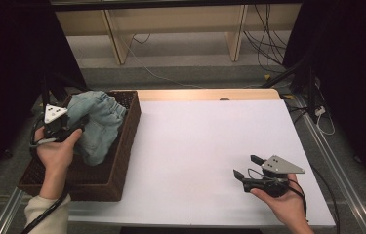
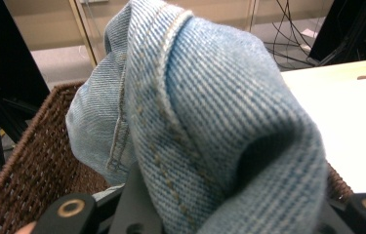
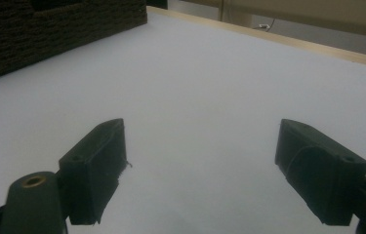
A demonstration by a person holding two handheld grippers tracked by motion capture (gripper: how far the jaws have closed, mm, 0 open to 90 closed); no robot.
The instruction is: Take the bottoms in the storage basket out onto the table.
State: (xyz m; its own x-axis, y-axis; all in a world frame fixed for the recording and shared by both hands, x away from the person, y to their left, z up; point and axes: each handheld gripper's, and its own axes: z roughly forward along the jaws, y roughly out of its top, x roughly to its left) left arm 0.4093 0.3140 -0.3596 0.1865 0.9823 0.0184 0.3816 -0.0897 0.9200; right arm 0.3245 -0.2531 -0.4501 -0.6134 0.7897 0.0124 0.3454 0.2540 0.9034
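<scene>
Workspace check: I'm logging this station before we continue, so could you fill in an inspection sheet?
Surface: white table top, bare in the middle.
Job's things: light blue denim garment bunched in the brown wicker basket at the table's left edge.
Clutter: nothing seen.
Grippers: left hand-held gripper shut on the denim; right hand-held gripper open, holding nothing, over the table.
Cables: loose cables on the floor beyond.
Surroundings: wooden shelving, dark curtains.

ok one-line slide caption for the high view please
Left gripper grips light-blue denim over a wicker basket; right gripper rests open on the white table.
</scene>
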